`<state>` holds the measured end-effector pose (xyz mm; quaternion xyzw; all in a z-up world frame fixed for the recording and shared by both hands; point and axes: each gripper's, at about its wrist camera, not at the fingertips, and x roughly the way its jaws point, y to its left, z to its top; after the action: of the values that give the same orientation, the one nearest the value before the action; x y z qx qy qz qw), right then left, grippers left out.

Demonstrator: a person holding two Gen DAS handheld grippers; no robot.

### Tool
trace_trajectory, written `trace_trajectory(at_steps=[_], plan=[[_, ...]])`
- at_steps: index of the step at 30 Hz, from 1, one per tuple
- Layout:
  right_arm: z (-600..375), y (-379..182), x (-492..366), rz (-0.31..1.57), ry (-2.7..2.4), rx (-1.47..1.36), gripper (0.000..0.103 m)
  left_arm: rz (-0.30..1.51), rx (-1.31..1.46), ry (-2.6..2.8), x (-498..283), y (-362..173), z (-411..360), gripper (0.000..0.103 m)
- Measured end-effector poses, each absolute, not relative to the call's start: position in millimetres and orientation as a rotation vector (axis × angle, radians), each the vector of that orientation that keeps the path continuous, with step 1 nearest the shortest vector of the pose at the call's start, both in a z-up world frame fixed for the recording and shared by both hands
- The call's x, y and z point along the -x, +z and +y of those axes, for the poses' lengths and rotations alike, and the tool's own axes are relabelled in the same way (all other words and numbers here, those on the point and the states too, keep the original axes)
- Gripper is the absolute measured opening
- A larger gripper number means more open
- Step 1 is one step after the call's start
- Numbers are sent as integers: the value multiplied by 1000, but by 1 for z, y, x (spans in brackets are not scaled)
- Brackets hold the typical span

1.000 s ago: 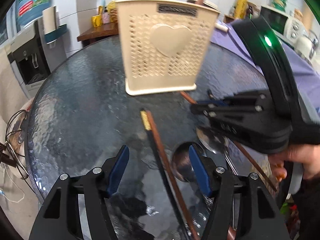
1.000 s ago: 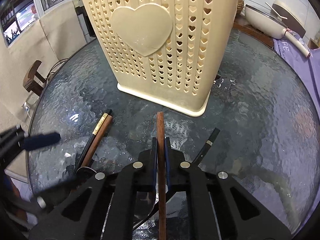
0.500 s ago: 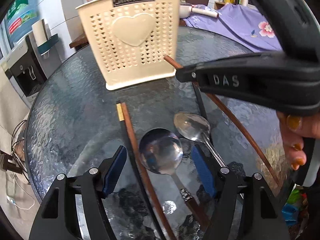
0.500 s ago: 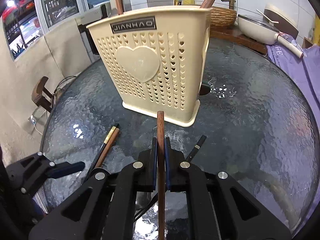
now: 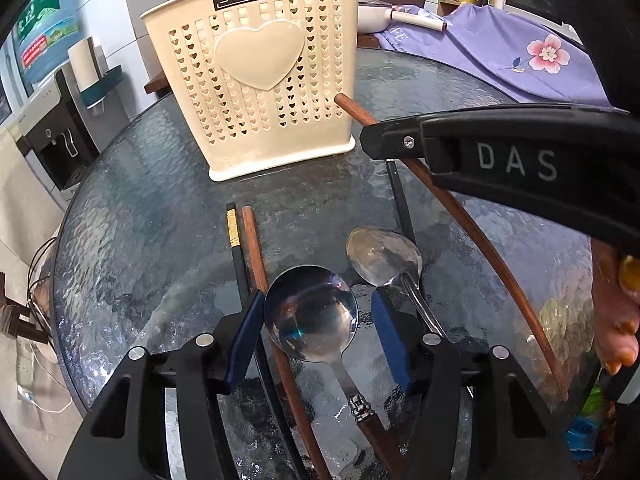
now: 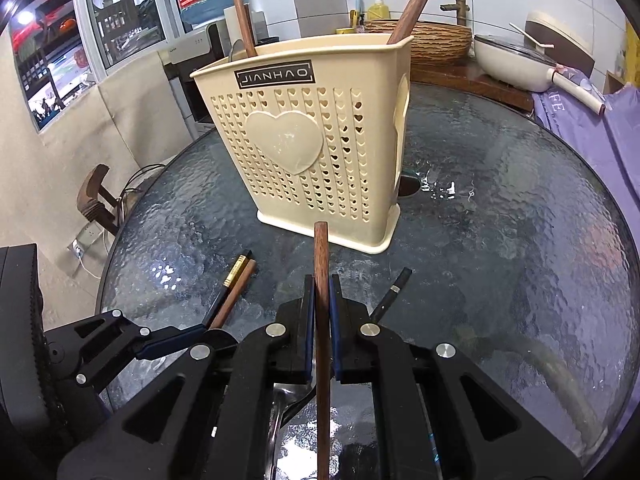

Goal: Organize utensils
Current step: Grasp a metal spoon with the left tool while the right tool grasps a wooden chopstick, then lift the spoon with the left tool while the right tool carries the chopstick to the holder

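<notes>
A cream perforated utensil holder [image 5: 264, 80] [image 6: 320, 144] stands on the round glass table [image 5: 140, 220] [image 6: 500, 240]. My right gripper [image 6: 321, 288] is shut on a brown wooden chopstick [image 6: 321, 320] [image 5: 460, 216], lifted and pointing toward the holder. My left gripper [image 5: 316, 340] is open, its fingers either side of a round steel spoon [image 5: 312, 312] with a wooden handle. A second steel spoon [image 5: 384, 256] lies beside it. A black chopstick [image 5: 236, 248] and a brown chopstick [image 5: 254, 248] lie side by side at left.
Another black chopstick [image 6: 390, 294] lies right of my right gripper. Wooden handles [image 6: 416, 0] stick out of the holder. A purple flowered cloth [image 5: 520, 60] covers the far right. A white pan [image 6: 516, 56] and a water dispenser [image 5: 60, 120] stand beyond the table.
My right gripper has lifted back with the brown chopstick, so the holder looks farther. My left gripper has come down over the round spoon.
</notes>
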<state>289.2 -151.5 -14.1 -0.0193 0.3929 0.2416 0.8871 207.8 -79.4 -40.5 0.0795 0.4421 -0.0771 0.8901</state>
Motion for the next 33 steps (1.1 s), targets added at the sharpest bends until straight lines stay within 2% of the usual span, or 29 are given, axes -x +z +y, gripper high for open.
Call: trace_trajectory(at_steps=[2, 18, 33], plan=[[-152, -15, -289, 818, 502, 39, 8, 914, -167, -150, -209, -40, -80, 46], [-155, -10, -286, 793, 495, 14, 8, 871, -86, -186, -209, -26, -60, 46], [-175, 37, -260, 661, 526, -18, 8, 721, 21, -259, -201, 14, -33, 46]])
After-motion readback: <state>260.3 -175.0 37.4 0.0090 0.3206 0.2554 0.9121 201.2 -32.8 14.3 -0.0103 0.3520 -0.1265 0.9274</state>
